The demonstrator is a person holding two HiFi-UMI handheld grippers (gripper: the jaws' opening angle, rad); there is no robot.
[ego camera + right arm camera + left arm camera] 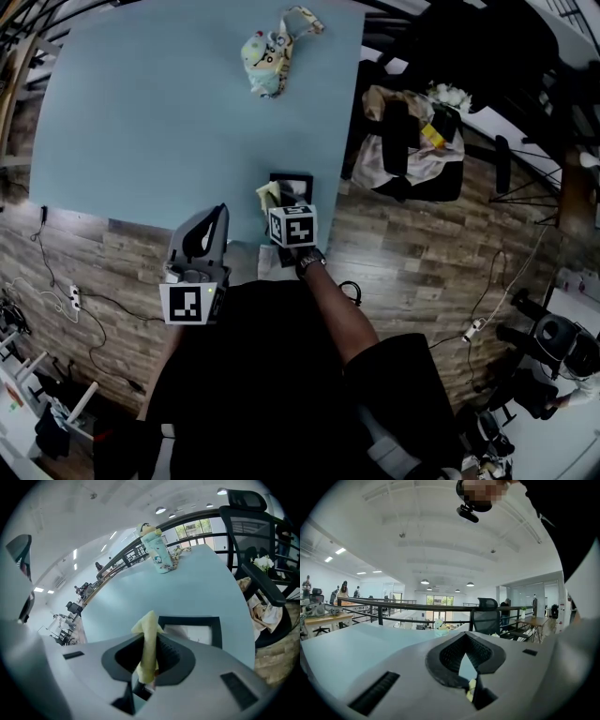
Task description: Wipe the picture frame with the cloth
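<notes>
The black picture frame [298, 180] lies flat at the blue table's near edge, and in the right gripper view the frame [213, 625] shows just beyond the jaws. A pale yellow cloth [149, 639] stands up between the jaws of my right gripper [151, 654], which is shut on it. In the head view that cloth [268, 196] sits at the frame's left side, with the right gripper [283, 202] over the frame's near part. My left gripper [216, 216] hangs left of the frame at the table edge, jaws together and holding nothing [465, 641].
A pale patterned bottle [265, 58] with a strap stands at the table's far side, also in the right gripper view [158, 552]. An office chair [412, 145] draped with cloth stands right of the blue table [141, 112]. Cables cross the wood floor.
</notes>
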